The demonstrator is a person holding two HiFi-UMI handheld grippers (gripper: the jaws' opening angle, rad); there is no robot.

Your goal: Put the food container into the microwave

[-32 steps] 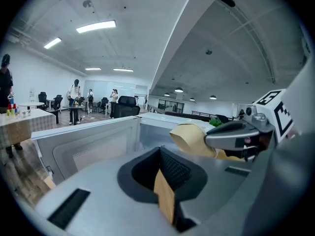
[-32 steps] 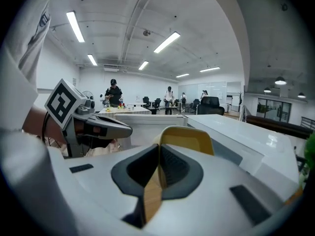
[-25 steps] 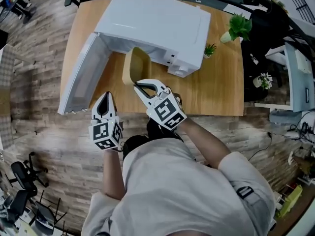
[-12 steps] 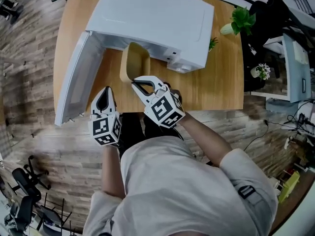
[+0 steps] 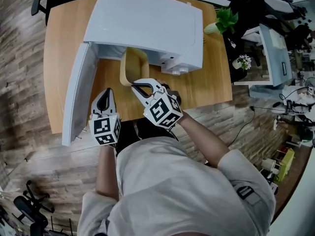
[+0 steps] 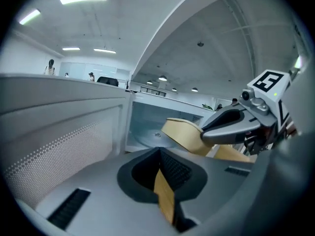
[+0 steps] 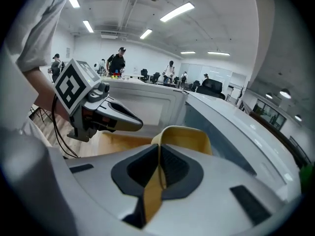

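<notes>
Food container (image 5: 134, 64) clamped in R tongs (image 5: 136, 85); L tongs (image 5: 106, 94) together; turntable (image 6: 146, 140) seen left gripper view only.

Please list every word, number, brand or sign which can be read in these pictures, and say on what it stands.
No text can be read in any view.
Left gripper, right gripper: black-and-white square markers, patterns only, no letters.
Microwave: no brand or label shows; its controls are too small to read.
Food container: plain, no print.
</notes>
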